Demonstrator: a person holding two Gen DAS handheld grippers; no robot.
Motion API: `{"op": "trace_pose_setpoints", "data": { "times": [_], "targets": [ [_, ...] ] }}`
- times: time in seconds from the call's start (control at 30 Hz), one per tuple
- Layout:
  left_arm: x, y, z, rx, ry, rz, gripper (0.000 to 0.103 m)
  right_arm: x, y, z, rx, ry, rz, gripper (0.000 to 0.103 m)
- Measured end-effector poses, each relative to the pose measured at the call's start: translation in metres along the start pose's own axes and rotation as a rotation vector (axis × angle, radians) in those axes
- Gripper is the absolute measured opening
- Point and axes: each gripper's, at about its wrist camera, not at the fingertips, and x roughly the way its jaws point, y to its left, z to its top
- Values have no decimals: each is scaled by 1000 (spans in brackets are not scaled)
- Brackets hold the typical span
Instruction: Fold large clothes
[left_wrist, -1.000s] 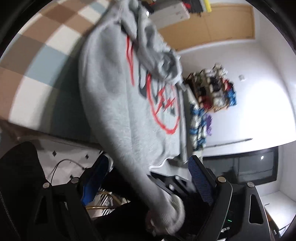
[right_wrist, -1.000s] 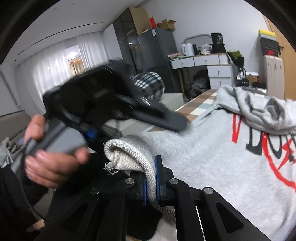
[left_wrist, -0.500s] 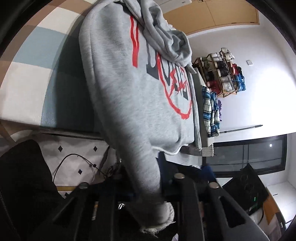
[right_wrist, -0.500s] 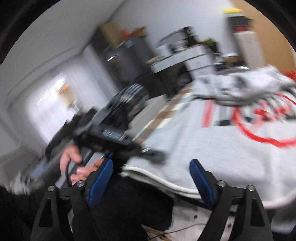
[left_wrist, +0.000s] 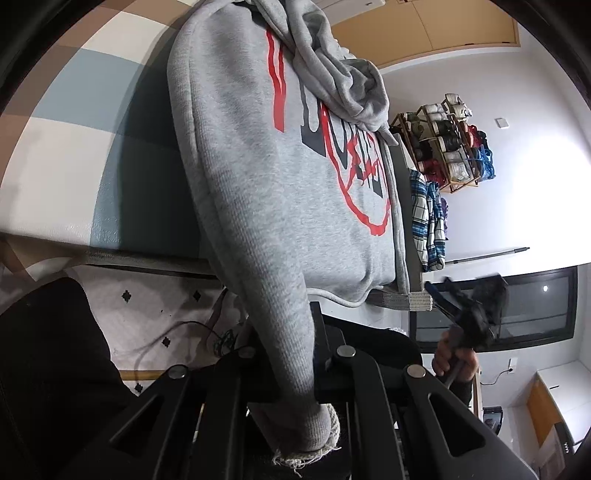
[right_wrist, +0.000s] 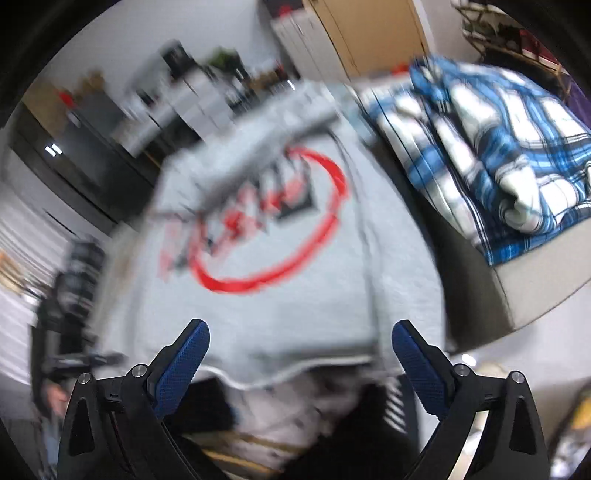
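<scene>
A grey hoodie (left_wrist: 266, 177) with a red and black print is laid flat on a checked table (left_wrist: 66, 155), and every place below is given from that hoodie. Its long axis is seen running from the hood (left_wrist: 332, 74), bunched at the far end in the left wrist view, to the ribbed hem (left_wrist: 343, 301) at the near table edge, so the hood end is pointed away from the cameras. One sleeve (left_wrist: 273, 295) is drawn off the near edge, past the hem, and its frayed cuff (left_wrist: 321, 439) is clamped in the left gripper (left_wrist: 295, 369), whose jaws are closed tight on the fabric just short of the cuff. The right gripper (right_wrist: 299, 358) is held just before the hem with its blue pads (right_wrist: 184, 365) spread wide and nothing between them. A blue plaid garment (right_wrist: 491, 158) is folded just beside the hoodie's right flank. A shelf of rolled items (left_wrist: 447, 140) is seen beyond that garment against the wall. The right wrist view is heavily blurred, so the print's lettering cannot be read and the furniture behind the hood cannot be identified. The hoodie's far end is cut off by the frame edge in the left wrist view, and the second sleeve cannot be made out.
</scene>
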Motion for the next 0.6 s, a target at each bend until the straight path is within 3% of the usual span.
{"op": "trace_pose_setpoints", "data": {
  "times": [0.13,0.3,0.33,0.37,0.4,0.43,0.47,0.6],
  "targets": [
    [4,-3,-1,14,5,16,6,39,-2,8,-76,136,-184,81],
    [3,-2,-2,8,7,3,6,66,-6,4,-162,210,-359,53],
    [3,-1,-2,7,8,1,6,66,-4,3,-181,214,-377,53],
    [3,-1,-2,8,11,1,6,65,-2,2,-205,203,-387,45],
    [3,-1,-2,10,11,2,6,63,0,1,-228,201,-413,23],
    [3,-2,-3,10,12,5,6,61,0,1,-240,204,-429,12],
    [4,-2,-3,10,15,8,6,59,-1,1,-240,200,-427,8],
    [6,-2,-3,14,19,25,6,37,-15,2,-147,140,-313,5]
  ]
}}
